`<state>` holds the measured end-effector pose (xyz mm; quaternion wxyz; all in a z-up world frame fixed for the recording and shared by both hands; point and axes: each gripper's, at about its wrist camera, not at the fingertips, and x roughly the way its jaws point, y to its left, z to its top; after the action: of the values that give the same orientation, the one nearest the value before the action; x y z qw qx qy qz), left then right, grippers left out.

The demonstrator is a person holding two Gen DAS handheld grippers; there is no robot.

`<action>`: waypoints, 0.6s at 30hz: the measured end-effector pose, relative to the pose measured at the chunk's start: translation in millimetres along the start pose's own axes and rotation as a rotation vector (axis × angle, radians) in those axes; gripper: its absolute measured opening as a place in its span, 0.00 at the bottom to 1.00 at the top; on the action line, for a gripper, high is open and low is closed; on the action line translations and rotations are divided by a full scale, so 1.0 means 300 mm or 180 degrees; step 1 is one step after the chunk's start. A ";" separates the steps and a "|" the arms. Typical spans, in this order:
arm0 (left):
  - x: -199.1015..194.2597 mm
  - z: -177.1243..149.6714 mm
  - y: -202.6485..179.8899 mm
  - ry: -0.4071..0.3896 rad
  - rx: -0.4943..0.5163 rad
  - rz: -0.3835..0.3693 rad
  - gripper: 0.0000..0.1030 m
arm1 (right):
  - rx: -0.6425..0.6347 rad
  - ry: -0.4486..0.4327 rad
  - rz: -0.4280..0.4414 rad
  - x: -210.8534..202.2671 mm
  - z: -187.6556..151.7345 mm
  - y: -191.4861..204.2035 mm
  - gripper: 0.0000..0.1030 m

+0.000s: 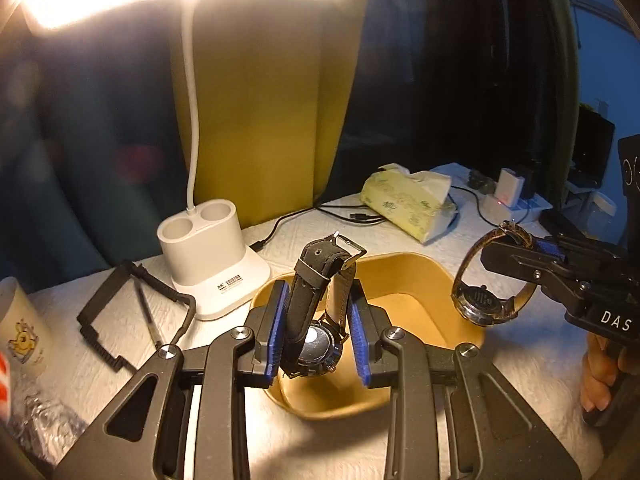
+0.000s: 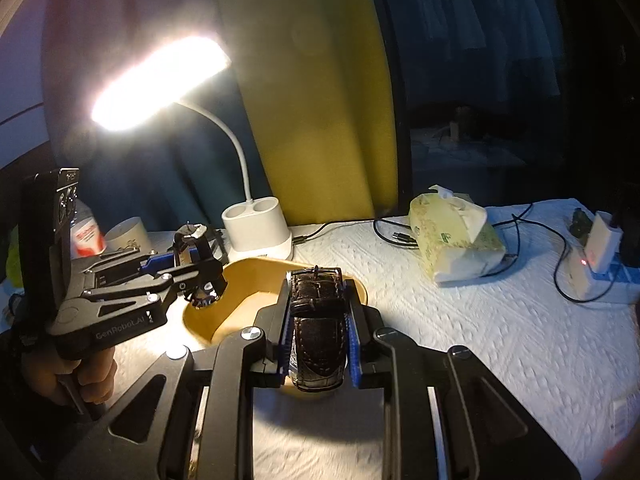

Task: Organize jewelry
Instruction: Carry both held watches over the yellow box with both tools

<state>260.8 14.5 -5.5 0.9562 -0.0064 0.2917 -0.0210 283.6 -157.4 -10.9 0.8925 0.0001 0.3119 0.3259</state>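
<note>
Left gripper (image 1: 317, 332) loosely clamps the black watch (image 1: 320, 304); right gripper (image 2: 319, 330) clamps the brown watch (image 2: 318, 332). Either may slip beside the tray (image 1: 404, 264).

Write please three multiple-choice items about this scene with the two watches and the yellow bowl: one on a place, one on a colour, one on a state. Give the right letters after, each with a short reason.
1. Where is the black-strap watch?
A. flat on the white cloth
B. held above the yellow bowl
C. inside the lamp base

2. What colour is the strap of the watch in the right hand-held gripper?
A. dark brown
B. white
C. red

3. In what state is the desk lamp?
A. switched off
B. lying on its side
C. switched on

Answers:
1 B: the left hand-held gripper holds it by the strap, over the bowl's opening.
2 A: the brown-strap watch shows glossy dark brown leather between the pads.
3 C: its head glows brightly and it stands upright on its base.
</note>
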 end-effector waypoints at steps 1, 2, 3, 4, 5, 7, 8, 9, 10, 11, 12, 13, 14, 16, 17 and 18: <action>0.020 0.001 0.009 0.0031 -0.0030 -0.0016 0.30 | -0.0007 0.0012 0.0004 0.024 0.007 -0.002 0.21; 0.035 0.002 0.016 0.0054 -0.0058 -0.0028 0.30 | -0.0010 0.0018 0.0004 0.038 0.010 -0.003 0.21; 0.046 0.002 0.021 0.0070 -0.0080 -0.0040 0.30 | -0.0012 0.0027 0.0004 0.058 0.015 -0.005 0.21; 0.058 0.003 0.026 0.0088 -0.0104 -0.0052 0.30 | -0.0016 0.0039 0.0004 0.075 0.017 -0.005 0.21; 0.072 0.005 0.030 0.0117 -0.0127 -0.0063 0.30 | -0.0018 0.0048 -0.0002 0.087 0.018 -0.006 0.21; 0.101 0.004 0.037 0.0188 -0.0156 -0.0079 0.31 | -0.0005 0.0072 -0.0031 0.115 0.017 -0.009 0.21; 0.117 0.004 0.038 0.0227 -0.0153 -0.0074 0.33 | 0.0009 0.0100 -0.0051 0.131 0.014 -0.012 0.21; 0.126 0.002 0.038 0.0245 -0.0147 -0.0063 0.35 | 0.0009 0.0140 -0.0067 0.144 0.010 -0.013 0.21; 0.132 -0.001 0.038 0.0252 -0.0146 -0.0059 0.37 | -0.0004 0.0182 -0.0078 0.157 0.006 -0.014 0.21; 0.139 -0.004 0.040 0.0260 -0.0161 -0.0073 0.41 | -0.0024 0.0240 -0.0077 0.172 0.001 -0.013 0.21; 0.141 -0.006 0.041 0.0260 -0.0179 -0.0084 0.42 | -0.0039 0.0283 -0.0089 0.183 -0.001 -0.013 0.22; 0.141 -0.007 0.044 0.0257 -0.0193 -0.0091 0.45 | -0.0061 0.0325 -0.0102 0.193 -0.007 -0.012 0.22; 0.137 -0.008 0.047 0.0248 -0.0224 -0.0113 0.47 | -0.0067 0.0347 -0.0109 0.202 -0.008 -0.014 0.22; 0.124 -0.004 0.050 0.0215 -0.0257 -0.0157 0.50 | -0.0091 0.0404 -0.0170 0.212 -0.012 -0.013 0.22; 0.110 -0.001 0.049 0.0178 -0.0260 -0.0166 0.53 | -0.0101 0.0423 -0.0198 0.215 -0.012 -0.014 0.25; 0.099 0.004 0.047 0.0149 -0.0259 -0.0166 0.53 | -0.0103 0.0435 -0.0203 0.215 -0.013 -0.015 0.28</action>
<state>286.7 27.4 -21.5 0.9472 -0.0524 0.3144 -0.0342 322.1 -124.3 -50.9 0.8789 -0.0465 0.3667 0.3015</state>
